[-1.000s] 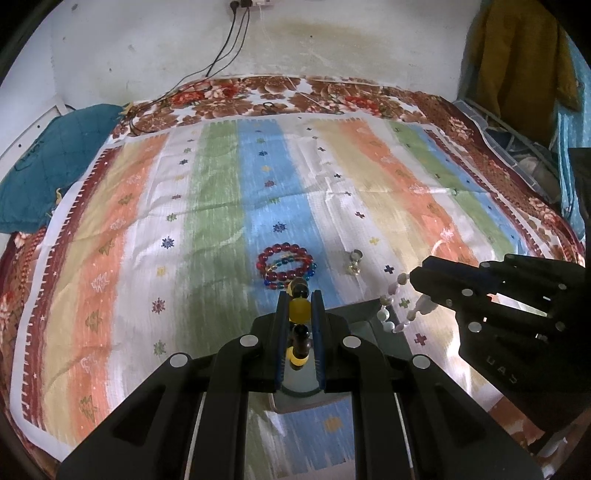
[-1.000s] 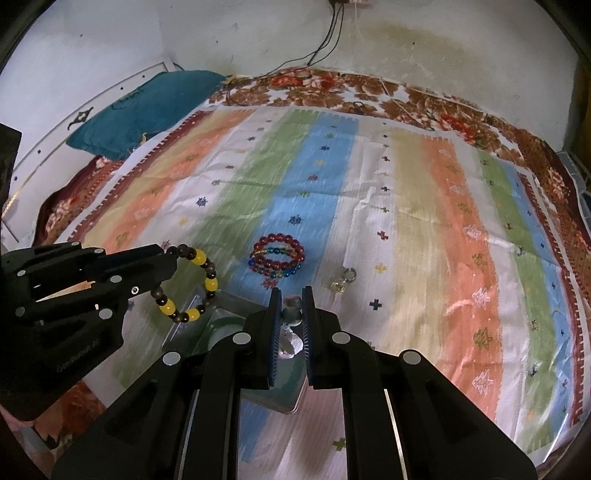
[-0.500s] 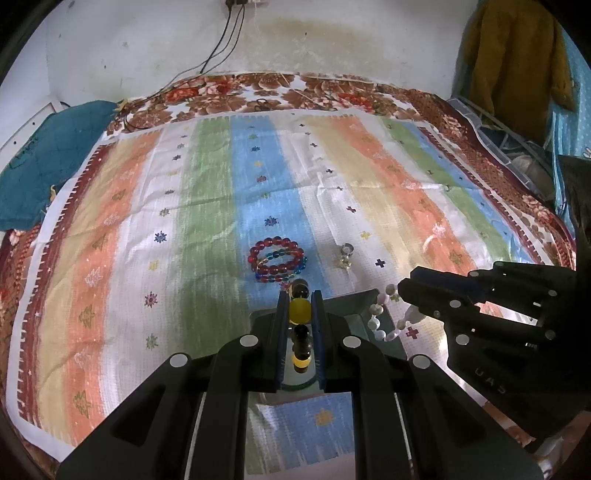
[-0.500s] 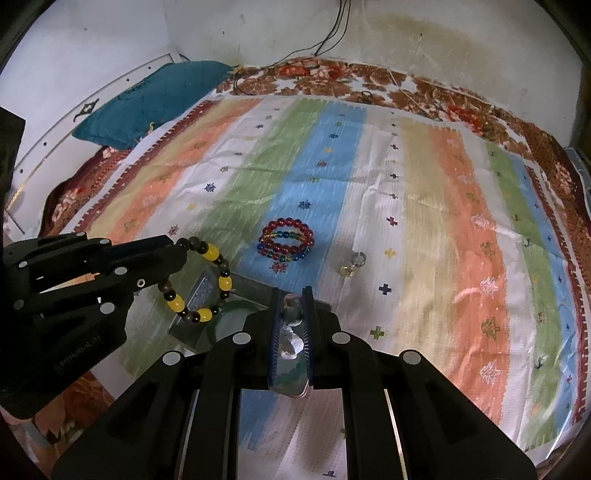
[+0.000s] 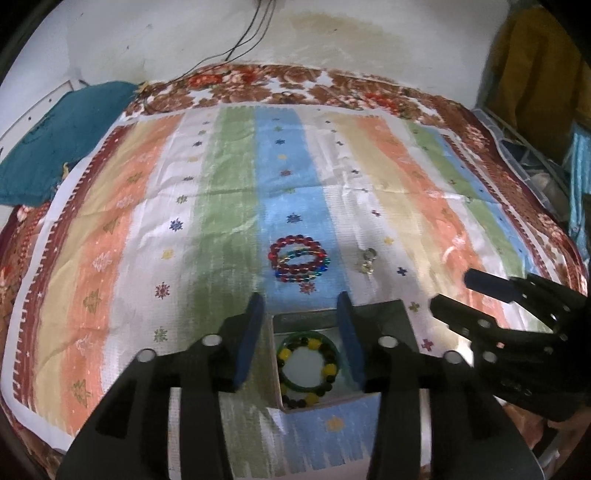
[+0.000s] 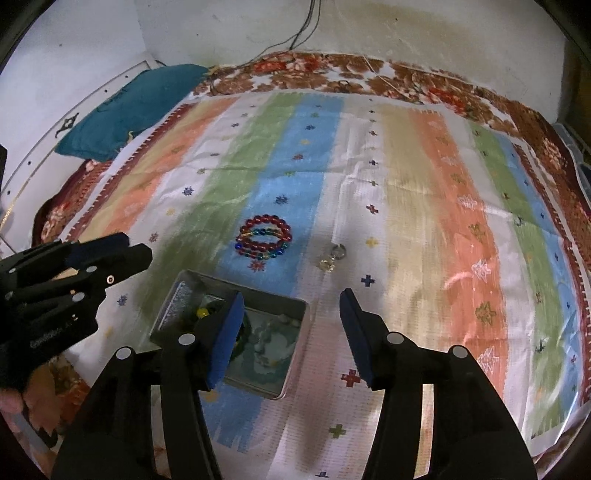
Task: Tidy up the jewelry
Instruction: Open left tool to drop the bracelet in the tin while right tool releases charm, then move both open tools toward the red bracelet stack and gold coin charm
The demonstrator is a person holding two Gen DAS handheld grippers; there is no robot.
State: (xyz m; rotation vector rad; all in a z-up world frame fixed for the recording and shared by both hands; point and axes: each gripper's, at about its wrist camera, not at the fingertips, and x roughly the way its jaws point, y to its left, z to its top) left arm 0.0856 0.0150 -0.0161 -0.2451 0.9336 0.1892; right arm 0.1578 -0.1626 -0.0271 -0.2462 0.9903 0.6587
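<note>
Below left claw (image 5: 301, 325), yellow-and-dark bracelet (image 5: 308, 363); right view blocks it.

I see a striped cloth (image 5: 229, 192) spread flat, bands of orange, green, blue and cream with small stitched motifs. Under it, a brown floral blanket (image 5: 258, 83) shows along the far edge. Teal pillow (image 6: 133, 107) at far left, against the stained white wall (image 5: 332, 33). Dark cables (image 6: 295, 33) hang down the wall.

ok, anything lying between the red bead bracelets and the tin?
Nothing: bare striped cloth separates the red bead bracelets from the tin, except a printed red motif. Clearest in the right wrist view.
</note>
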